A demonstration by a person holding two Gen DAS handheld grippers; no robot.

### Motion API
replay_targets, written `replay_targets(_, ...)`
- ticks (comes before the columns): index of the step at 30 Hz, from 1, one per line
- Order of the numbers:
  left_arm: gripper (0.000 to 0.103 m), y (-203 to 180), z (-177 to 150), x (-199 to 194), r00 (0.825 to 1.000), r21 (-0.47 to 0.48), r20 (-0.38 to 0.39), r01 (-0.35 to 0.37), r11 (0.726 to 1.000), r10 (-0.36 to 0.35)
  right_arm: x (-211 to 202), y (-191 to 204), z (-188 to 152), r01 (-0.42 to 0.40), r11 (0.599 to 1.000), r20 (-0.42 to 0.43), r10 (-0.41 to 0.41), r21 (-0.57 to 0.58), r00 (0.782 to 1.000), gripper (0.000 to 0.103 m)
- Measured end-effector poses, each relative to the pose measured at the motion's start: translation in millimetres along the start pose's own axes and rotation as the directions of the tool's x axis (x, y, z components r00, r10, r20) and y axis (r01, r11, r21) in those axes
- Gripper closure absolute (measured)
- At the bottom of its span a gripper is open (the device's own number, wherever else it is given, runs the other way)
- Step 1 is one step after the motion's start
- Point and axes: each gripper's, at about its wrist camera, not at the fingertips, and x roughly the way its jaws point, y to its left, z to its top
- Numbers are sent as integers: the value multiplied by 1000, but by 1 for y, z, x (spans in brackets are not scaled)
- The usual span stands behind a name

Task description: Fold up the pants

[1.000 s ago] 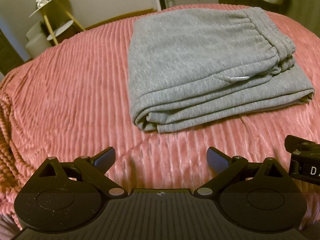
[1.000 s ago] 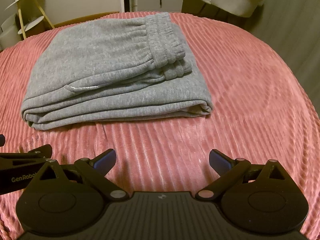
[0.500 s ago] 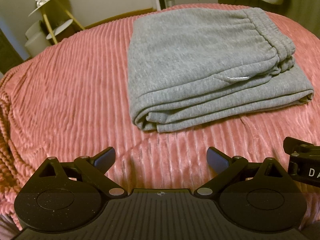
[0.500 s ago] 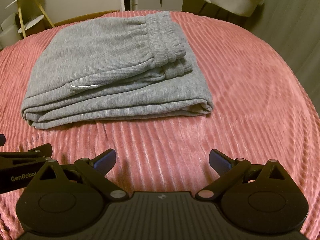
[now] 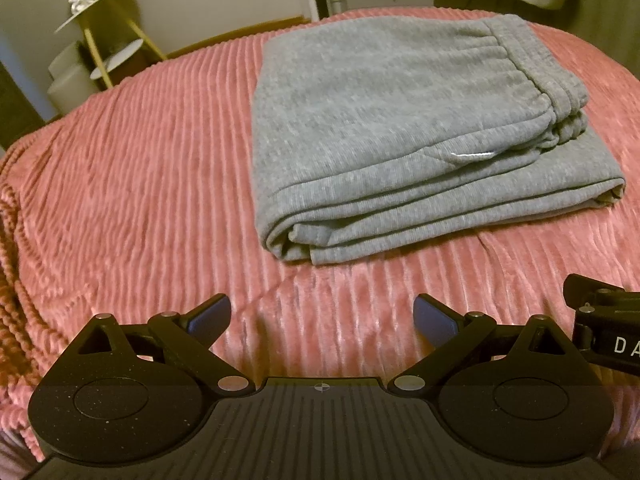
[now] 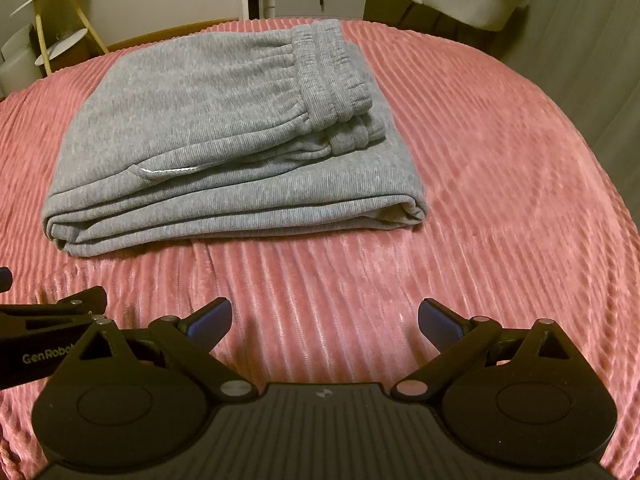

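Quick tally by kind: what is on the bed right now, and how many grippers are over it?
Grey pants, folded: 1
Pink ribbed bedspread: 1
Grippers, both open and empty: 2, left gripper and right gripper
Total: 4

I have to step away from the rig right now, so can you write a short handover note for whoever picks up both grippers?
Left gripper: open, empty, over bare blanket short of the pants.
Right gripper: open, empty, alongside the left one, also short of the pants.
Pants: grey sweatpants lying on the pink ribbed blanket, folded into a flat stack of several layers, waistband on top at the far right.
Done: the folding looks complete; edges are roughly aligned.
Left: probably nothing except, if wanted, tidying the slightly loose layers at the near left corner.
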Motion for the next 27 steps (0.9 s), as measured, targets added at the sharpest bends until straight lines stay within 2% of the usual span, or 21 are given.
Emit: replay_targets(27, 2, 0, 0, 1, 1000, -2, -2, 5, 1000, -5, -1, 7, 0, 7, 1000, -4, -7, -13, 1000, 3)
